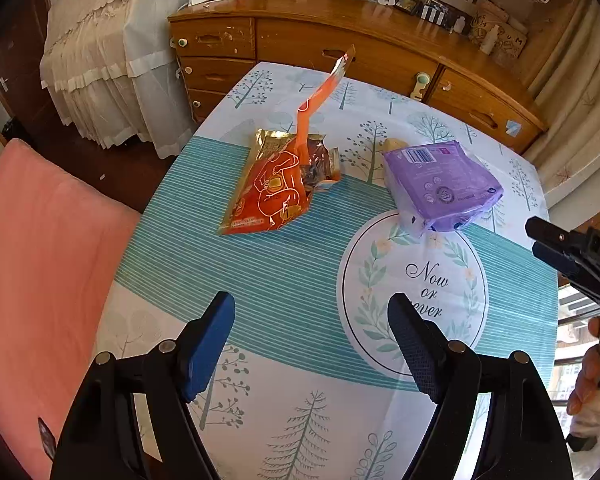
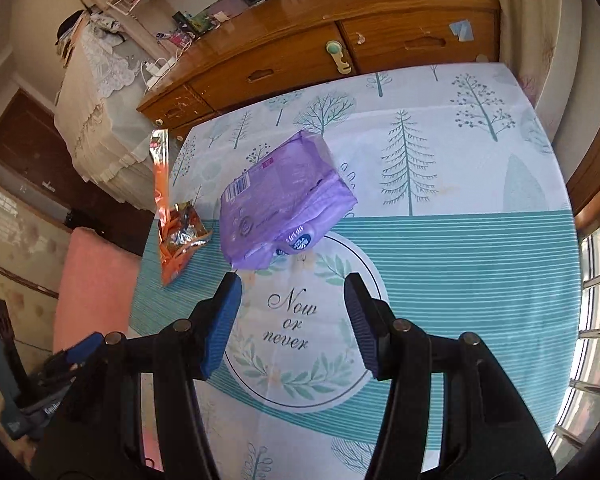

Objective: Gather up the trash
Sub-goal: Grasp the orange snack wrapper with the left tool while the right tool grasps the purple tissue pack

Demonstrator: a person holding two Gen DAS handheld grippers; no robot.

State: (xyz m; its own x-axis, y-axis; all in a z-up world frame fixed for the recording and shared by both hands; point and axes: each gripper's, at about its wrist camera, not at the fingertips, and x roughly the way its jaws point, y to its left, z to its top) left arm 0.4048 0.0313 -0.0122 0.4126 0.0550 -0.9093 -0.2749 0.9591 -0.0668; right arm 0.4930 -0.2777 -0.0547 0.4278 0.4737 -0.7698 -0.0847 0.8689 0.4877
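Note:
An orange snack bag [image 1: 271, 188], torn open with a long strip sticking up, lies on the tablecloth [image 1: 279, 272]. To its right lies a purple plastic pack [image 1: 440, 184]. My left gripper [image 1: 310, 308] hovers open over the cloth, short of both, with nothing between its fingers. At the right edge of that view the right gripper [image 1: 548, 240] comes in. In the right wrist view my right gripper [image 2: 291, 284] stands open just short of the purple pack [image 2: 283, 196]; nothing is between its pads. The orange bag [image 2: 175, 240] lies left of the pack. The left gripper [image 2: 83, 348] shows at the lower left.
A wooden dresser [image 1: 340, 40] with clutter on top stands just behind the table. A pink cushioned seat [image 1: 39, 260] is at the table's left side. A small yellowish thing [image 1: 394, 145] peeks out behind the purple pack. Window bars [image 2: 596, 280] are on the right.

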